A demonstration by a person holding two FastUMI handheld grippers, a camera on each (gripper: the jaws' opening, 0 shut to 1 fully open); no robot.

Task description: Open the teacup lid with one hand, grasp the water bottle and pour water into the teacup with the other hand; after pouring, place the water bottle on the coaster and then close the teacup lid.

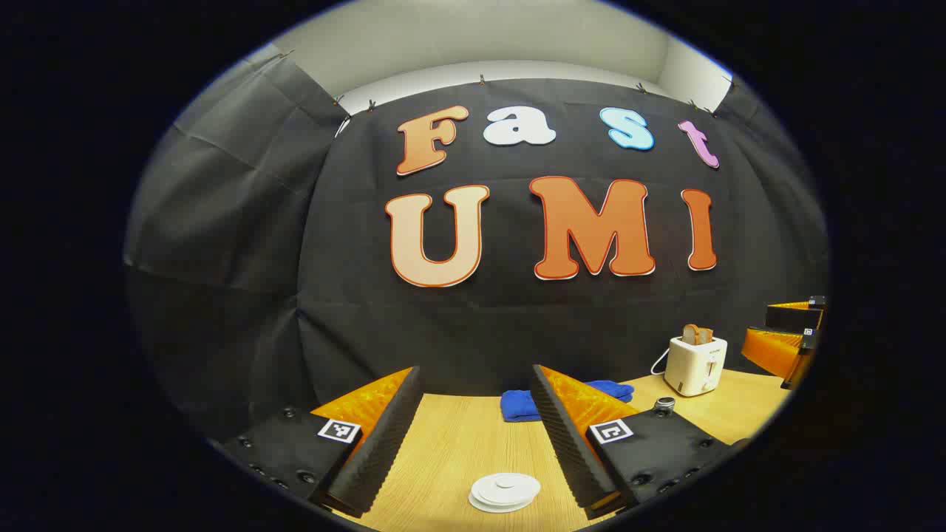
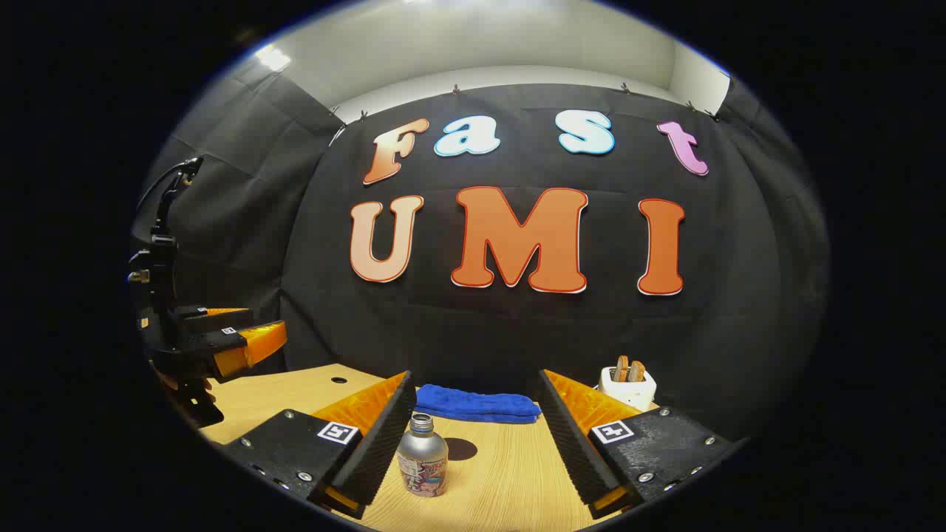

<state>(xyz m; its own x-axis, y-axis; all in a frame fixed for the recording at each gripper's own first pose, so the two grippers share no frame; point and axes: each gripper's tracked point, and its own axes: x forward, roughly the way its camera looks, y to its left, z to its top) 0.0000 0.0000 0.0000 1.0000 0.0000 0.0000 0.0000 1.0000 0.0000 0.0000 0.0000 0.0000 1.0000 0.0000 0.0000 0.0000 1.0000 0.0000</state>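
On the wooden table, the water bottle stands upright between the parted fingers of the right gripper, nearer its left finger, capless (long axis vertical). The left gripper, fingers likewise apart and holding nothing, hovers over the white teacup lid, just ahead and below. The coaster is probably the dark disc behind the bottle.

silver water bottle, blue towel, white toaster
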